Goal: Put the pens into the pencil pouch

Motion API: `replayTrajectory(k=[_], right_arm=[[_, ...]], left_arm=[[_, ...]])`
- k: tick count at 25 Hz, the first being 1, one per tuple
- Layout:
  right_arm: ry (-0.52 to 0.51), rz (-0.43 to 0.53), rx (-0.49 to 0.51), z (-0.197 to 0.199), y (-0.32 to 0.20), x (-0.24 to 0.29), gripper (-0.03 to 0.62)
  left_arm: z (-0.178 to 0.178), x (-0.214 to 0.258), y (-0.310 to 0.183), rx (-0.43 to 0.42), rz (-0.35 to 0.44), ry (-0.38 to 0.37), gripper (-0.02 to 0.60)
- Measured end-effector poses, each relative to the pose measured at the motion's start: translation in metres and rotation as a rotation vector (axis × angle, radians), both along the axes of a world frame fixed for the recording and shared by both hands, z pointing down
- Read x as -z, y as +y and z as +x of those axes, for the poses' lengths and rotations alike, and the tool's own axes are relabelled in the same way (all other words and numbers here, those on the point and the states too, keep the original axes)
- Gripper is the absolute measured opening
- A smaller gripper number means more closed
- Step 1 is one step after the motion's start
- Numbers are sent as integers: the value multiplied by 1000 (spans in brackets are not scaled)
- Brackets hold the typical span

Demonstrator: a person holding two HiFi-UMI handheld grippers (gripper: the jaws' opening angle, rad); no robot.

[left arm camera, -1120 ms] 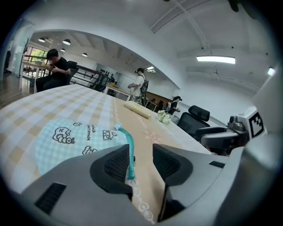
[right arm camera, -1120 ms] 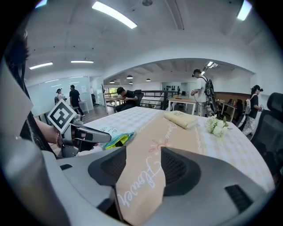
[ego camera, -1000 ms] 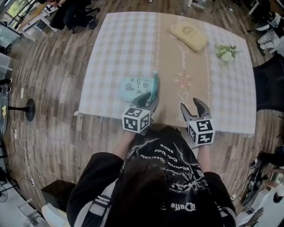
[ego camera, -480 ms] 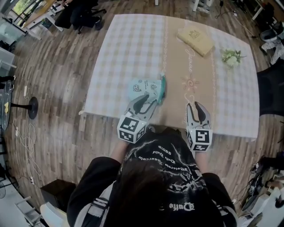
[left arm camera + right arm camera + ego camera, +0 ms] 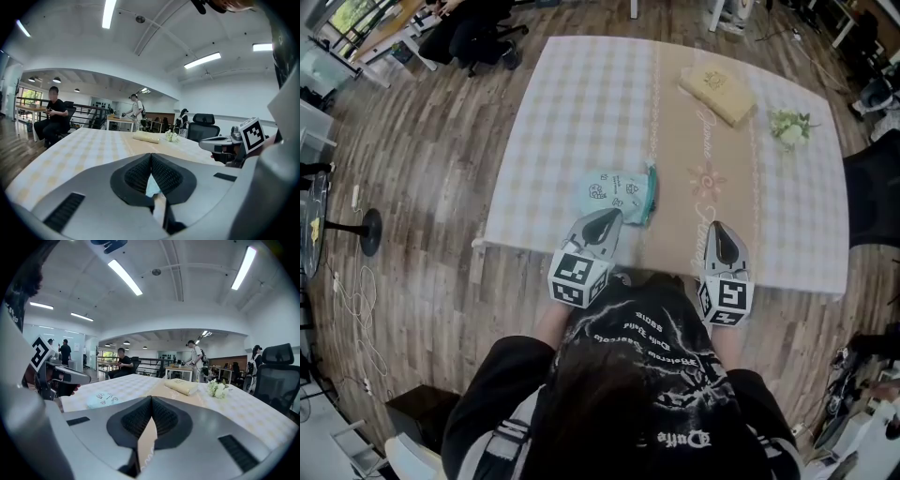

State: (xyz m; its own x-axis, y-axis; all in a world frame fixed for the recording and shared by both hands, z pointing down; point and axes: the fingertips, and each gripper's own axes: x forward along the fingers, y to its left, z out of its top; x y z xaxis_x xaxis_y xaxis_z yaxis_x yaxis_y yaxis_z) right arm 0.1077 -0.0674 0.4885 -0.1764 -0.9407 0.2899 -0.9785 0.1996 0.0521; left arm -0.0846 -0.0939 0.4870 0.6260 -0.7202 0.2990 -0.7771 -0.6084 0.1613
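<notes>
Head view: we see the pencil pouch on the bench, just ahead of the left claw and well apart from the right claw. Left gripper view: jaws just clenched, empty. Right gripper view: likewise; its contents stay hidden from us.

Pencil pouch near left gripper

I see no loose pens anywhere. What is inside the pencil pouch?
Of the pencil pouch only the outside shows: pale blue printed fabric with a teal edge, lying on the checked tablecloth. Its inside is covered, so any pens there cannot be seen.
</notes>
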Motion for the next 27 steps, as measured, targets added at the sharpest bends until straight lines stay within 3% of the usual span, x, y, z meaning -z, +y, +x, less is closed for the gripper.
replayTrajectory(k=[9,27], right_arm=[[28,-19,-16,4,-13,4,8],[62,-25,12,-8,7,3,8]], left_arm=[[3,8,-15,-1,3,11,20],[3,5,5,-28,10,-4,20]])
